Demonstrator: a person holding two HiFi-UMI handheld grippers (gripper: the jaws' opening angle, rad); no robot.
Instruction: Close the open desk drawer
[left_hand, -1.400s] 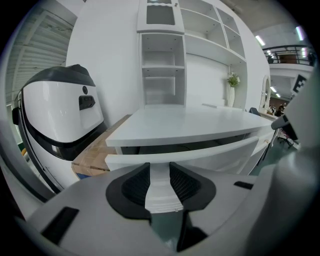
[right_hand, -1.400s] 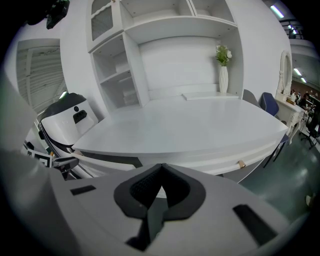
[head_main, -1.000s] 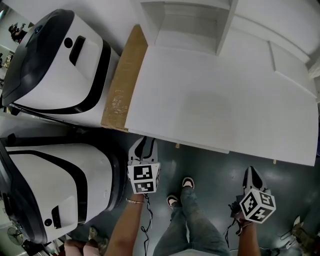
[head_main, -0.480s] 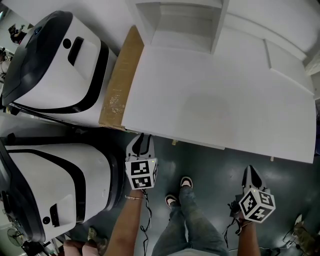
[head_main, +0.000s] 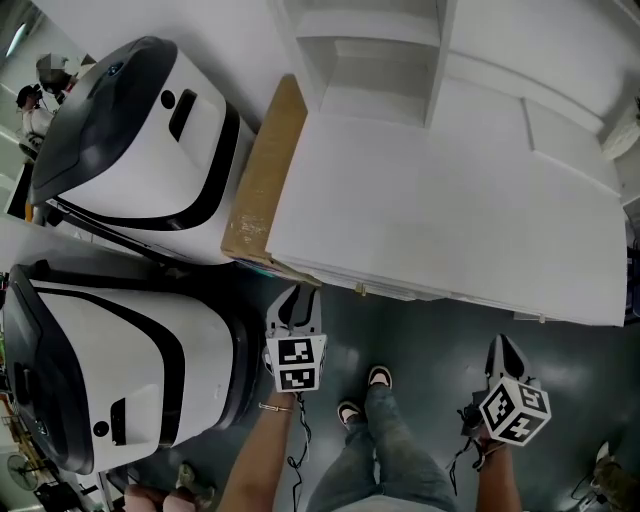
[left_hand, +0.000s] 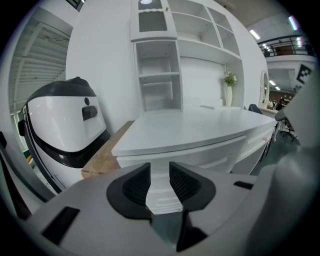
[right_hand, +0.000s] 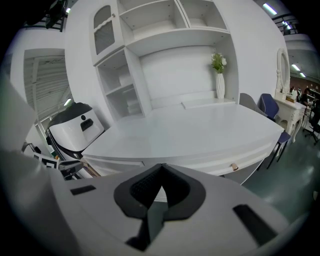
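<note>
The white desk (head_main: 450, 200) fills the middle of the head view. Its drawer front (head_main: 410, 290) runs under the front edge with a small knob (head_main: 362, 290), and from here it looks almost flush. My left gripper (head_main: 297, 297) hovers just in front of the desk's front left corner. Its jaws are opening and nothing is between them; the left gripper view shows the drawer front (left_hand: 210, 152) beyond the left gripper (left_hand: 159, 172). My right gripper (head_main: 503, 345) hangs over the floor before the desk's right part, apart from it. The right gripper (right_hand: 161, 176) is shut on nothing, with a knob (right_hand: 233, 166) ahead.
Two large white-and-black machines (head_main: 130, 150) (head_main: 100, 370) stand at the left. A brown board (head_main: 265, 180) leans between them and the desk. White shelving (head_main: 370, 50) rises behind the desk. The person's legs and shoes (head_main: 378, 378) are on the grey floor between the grippers.
The head view has swung a little, so the desk and machines sit differently in frame. The left gripper has shifted slightly along the desk's front corner. The right gripper looks unmoved.
</note>
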